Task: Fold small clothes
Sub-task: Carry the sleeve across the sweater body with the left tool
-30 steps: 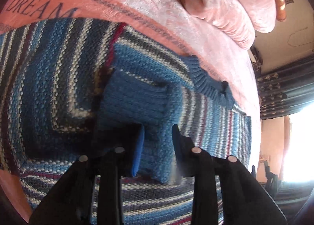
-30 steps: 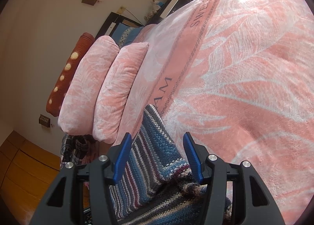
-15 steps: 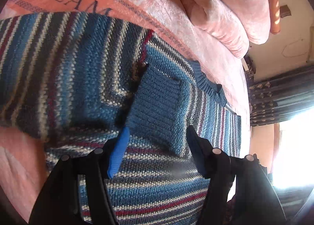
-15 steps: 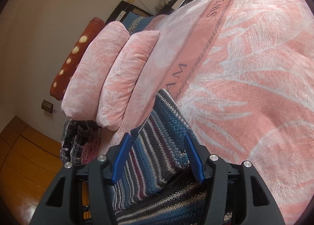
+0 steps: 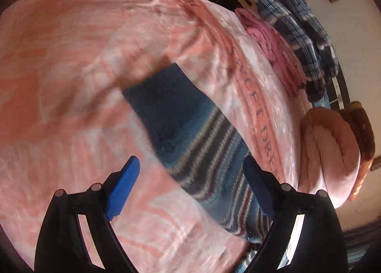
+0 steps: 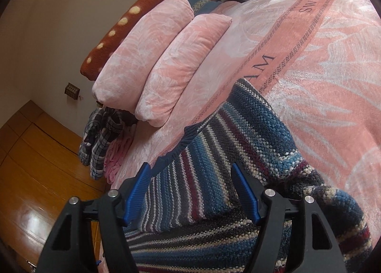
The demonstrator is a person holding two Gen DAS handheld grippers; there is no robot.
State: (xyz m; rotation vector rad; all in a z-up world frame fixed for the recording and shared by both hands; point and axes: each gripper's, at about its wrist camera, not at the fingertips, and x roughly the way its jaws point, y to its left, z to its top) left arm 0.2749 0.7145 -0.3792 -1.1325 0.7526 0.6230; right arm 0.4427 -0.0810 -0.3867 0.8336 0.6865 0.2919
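I see my left tongs (image 5: 190, 175) wide open and holding nothing; the view from them is blurred. The striped sweater (image 5: 190, 130) lies on the bed, and one long part of it, ending in a plain dark blue band, stretches away from the tongs, passing between the two blue pads but nearer to the right one. My right tongs (image 6: 191, 189) are also open, about half way, and grip nothing; the folded body of the sweater (image 6: 214, 154) lies directly under and between the pads, with its ribbed blue edge just beside the left pad. I cannot tell if the pads touch the wool. The sweater is a thick, coarse knit with stripes in blue, grey, cream and dark red. Under it is a soft pink blanket (image 6: 321, 70) with pale leaf shapes and a band of letters. Two rolled pink pillows (image 6: 166, 58) lie at the head of the bed, and beside them a brown bolster (image 6: 119, 25) with yellow dots. Plaid clothes (image 6: 100, 134) lie near the bed edge, over a wooden floor (image 6: 35, 165).
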